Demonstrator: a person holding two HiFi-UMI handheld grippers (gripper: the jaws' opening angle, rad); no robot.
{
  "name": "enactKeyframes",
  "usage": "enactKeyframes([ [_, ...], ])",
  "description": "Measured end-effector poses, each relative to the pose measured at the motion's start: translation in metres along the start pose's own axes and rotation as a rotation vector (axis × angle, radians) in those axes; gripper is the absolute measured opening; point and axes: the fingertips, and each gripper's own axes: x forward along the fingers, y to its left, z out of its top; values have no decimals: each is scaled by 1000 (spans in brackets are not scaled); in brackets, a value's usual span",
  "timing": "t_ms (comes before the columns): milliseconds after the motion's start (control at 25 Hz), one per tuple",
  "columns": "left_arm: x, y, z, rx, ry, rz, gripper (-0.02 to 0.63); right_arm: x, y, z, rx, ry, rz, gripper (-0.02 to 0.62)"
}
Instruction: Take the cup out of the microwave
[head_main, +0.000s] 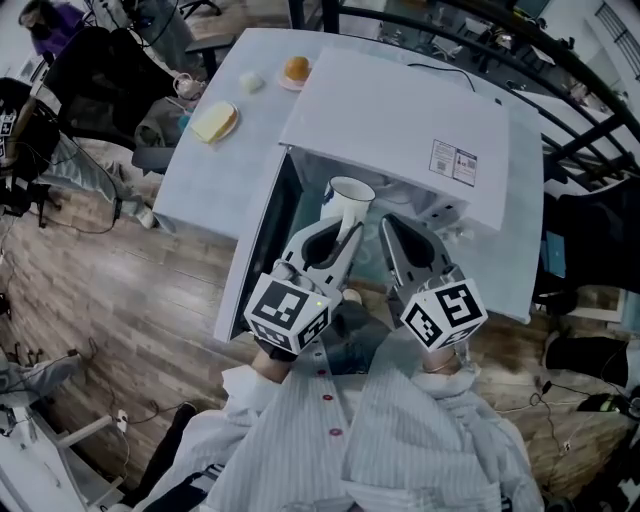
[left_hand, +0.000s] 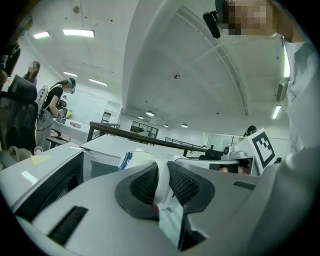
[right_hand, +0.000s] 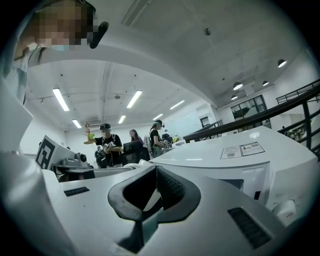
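A white cup (head_main: 347, 197) with a blue mark hangs in front of the open white microwave (head_main: 400, 120), just outside its mouth. My left gripper (head_main: 340, 238) is shut on the cup's wall, one finger inside the rim and one outside. In the left gripper view the cup's white rim (left_hand: 161, 176) runs between the dark pads (left_hand: 146, 186). My right gripper (head_main: 398, 240) is to the right of the cup, shut, holding nothing. In the right gripper view its tips (right_hand: 156, 169) meet, with the microwave (right_hand: 250, 160) to the right.
The microwave door (head_main: 255, 250) hangs open to the left of my grippers. Farther back, the white table (head_main: 215, 180) carries a plate with a yellow piece (head_main: 213, 122), an orange bun (head_main: 296, 68) and a small white piece (head_main: 250, 82). Chairs and people are farther off.
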Motion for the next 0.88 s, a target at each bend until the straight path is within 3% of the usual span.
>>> enactKeyframes([
  [880,-2,-17,36,5,-61,-33,64,-7,-10,31,-27,-51,0,35],
])
